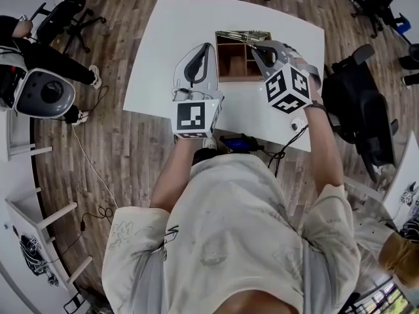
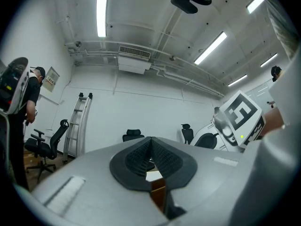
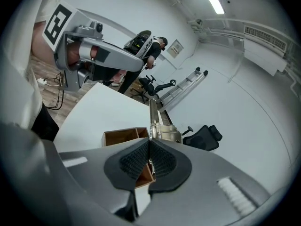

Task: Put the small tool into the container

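Over the wooden container (image 1: 229,63) on the white table (image 1: 163,44), the right gripper (image 3: 148,147) pinches the small metal tool (image 3: 163,134); the left gripper (image 2: 151,147) hangs beside it, jaws together, empty.

left gripper (image 1: 204,52) jaws pressed together, empty; right gripper (image 1: 260,50) jaws clamped on small tool (image 3: 151,117); both arms extended.

Floor (image 1: 131,169): wood planks, grey-brown.
Walls (image 2: 141,109): white.
Light: ceiling strip lights (image 2: 101,8), on.
Furniture: white table (image 1: 167,41), blk office chairs (image 1: 65,8), ladder (image 2: 77,124) at wall.
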{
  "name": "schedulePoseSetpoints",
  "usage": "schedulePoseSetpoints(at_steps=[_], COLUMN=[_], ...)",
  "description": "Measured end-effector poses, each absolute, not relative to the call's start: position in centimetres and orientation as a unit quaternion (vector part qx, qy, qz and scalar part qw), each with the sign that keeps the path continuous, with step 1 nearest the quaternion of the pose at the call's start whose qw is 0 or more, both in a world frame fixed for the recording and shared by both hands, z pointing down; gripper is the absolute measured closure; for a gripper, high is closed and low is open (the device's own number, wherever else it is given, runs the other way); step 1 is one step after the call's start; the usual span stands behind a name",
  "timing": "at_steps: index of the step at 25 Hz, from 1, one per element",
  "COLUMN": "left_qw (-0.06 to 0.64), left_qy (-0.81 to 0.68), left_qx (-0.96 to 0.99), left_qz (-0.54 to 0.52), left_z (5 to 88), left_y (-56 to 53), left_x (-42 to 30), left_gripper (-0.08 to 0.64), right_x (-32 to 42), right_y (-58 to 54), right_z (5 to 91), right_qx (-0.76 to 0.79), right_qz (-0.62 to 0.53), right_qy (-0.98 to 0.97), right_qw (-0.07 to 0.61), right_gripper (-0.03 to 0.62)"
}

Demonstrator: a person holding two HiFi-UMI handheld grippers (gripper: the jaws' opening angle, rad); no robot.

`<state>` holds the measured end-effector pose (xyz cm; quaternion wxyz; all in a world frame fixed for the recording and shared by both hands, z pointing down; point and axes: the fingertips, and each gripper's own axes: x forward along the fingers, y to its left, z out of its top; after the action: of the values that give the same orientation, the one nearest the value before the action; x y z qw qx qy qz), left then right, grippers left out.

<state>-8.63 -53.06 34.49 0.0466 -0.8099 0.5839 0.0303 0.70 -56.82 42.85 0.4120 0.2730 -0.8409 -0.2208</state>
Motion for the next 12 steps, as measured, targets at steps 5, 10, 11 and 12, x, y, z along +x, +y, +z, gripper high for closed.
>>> schedulePoseSetpoints(at_steps=[5,10,11,12], left_qw=[0.043,0.043,0.042,0.041], left_qy=[0.587,0.588,0.589,0.590], left_qx=[-0.808,-0.807,-0.807,-0.806], left_qz=[0.026,0.025,0.025,0.026], left_z=[34.4,35.0,35.1,35.1], left_y=[-53.0,-53.4,-53.4,-53.4], left_x=[-9.0,-9.6,-9.7,-9.8], left_gripper=[0.561,0.561,0.561,0.561], right_x=[0.8,0.6,0.5,0.4], right_y=[-57.7,-59.0,-59.2,-59.4], right_z=[44.0,45.9,46.2,46.4], right_qx=[0.256,0.237,0.233,0.229], right_qz=[-0.213,-0.227,-0.230,-0.233], right_qy=[-0.836,-0.818,-0.815,-0.812], right_qw=[0.436,0.472,0.478,0.484], right_gripper=[0.584,0.584,0.584,0.584])
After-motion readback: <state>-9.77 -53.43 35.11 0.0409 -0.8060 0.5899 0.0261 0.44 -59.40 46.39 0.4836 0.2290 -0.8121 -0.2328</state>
